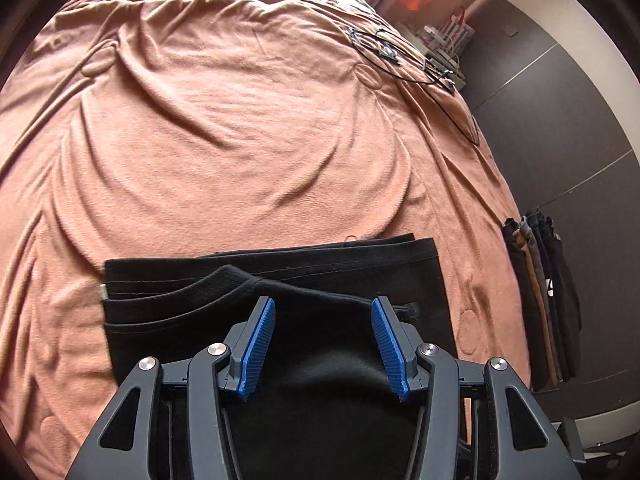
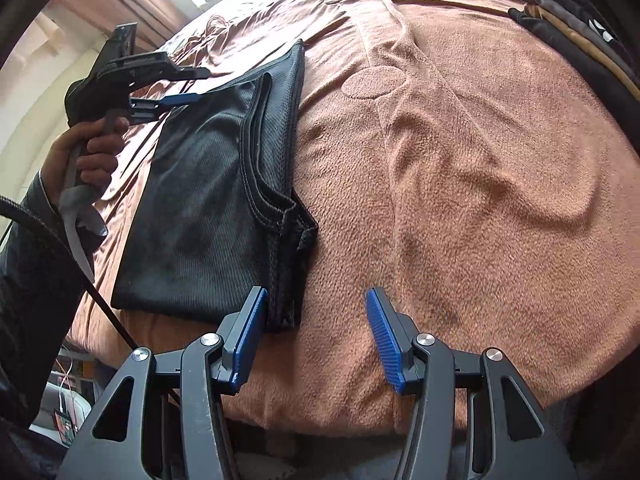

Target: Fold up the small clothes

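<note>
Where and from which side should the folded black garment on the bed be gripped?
Probably the stacked hemmed edges of the folded black garment at its near corner beside the right gripper, whose jaws are open. The layers meet there, raised off the pinkish-brown blanket, so one pinch could catch all.

the folded black garment (image 1: 280, 280) lies near the bed's near edge on the pink blanket (image 1: 240, 140). beyond the garment the blanket is open and wrinkled, passable. far right of the garment, a black cable loop (image 1: 400, 64) obstructs the bed edge. right of the garment, a stack of folded clothes (image 2: 580, 36) occupies the edge.
</note>
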A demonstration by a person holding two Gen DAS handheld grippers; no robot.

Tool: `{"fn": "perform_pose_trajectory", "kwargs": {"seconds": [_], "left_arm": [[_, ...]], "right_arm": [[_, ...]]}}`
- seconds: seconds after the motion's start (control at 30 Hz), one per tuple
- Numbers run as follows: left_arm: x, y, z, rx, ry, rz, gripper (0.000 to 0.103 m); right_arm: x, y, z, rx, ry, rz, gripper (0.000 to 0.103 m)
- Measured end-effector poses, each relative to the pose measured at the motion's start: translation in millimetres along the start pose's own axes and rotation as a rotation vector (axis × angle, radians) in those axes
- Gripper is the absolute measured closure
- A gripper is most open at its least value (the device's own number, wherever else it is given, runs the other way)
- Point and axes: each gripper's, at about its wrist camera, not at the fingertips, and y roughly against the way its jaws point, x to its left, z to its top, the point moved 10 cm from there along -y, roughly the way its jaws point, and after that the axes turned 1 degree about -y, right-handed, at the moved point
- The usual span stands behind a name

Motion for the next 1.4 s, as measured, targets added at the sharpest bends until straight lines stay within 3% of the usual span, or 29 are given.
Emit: {"fn": "perform_pose_trajectory", "kwargs": {"seconds": [0.4, 0.6, 0.83, 0.9, 0.97, 1.03, 1.13, 1.3, 1.4], "left_arm": [[82.9, 50.4, 0.8, -0.104, 0.113, 0.128, 0.051], [103.4, 39.0, -6.8, -0.082, 0.126, 0.156, 0.051], [98.8, 18.7, -6.0, -0.073, 0.077, 0.169, 0.051], [97.9, 15.6, -2.5, -0.082, 0.066, 0.171, 0.057], [99.3, 12.8, -1.2, -0.079, 0.071, 0.164, 0.085], [103.0, 13.1, -0.2, -0.087, 0.072, 0.175, 0.091], [108.1, 15.0, -0.6, -0.095, 0.072, 0.18, 0.093], [113.4, 14.1, -1.8, -0.092, 0.099, 0.156, 0.093], [114.6, 15.3, -4.4, -0.073, 0.133, 0.143, 0.087]], "right_arm": [[9.4, 17.3, 11.3, -0.047, 0.001, 0.007, 0.053], [11.1, 10.1, 17.7, -0.043, 0.001, 0.0, 0.053], [10.7, -1.0, 23.6, -0.027, -0.003, -0.011, 0.053], [11.5, -2.9, 25.5, -0.028, 0.0, -0.015, 0.053], [11.8, -5.4, 28.2, -0.03, 0.001, -0.016, 0.054], [10.5, -8.5, 30.1, -0.03, -0.001, -0.018, 0.056], [9.1, -12.8, 30.1, -0.021, -0.005, -0.022, 0.06], [11.3, -18.1, 26.4, -0.004, 0.007, -0.011, 0.077], [11.8, -16.4, 23.2, -0.001, 0.002, -0.01, 0.079]]}}
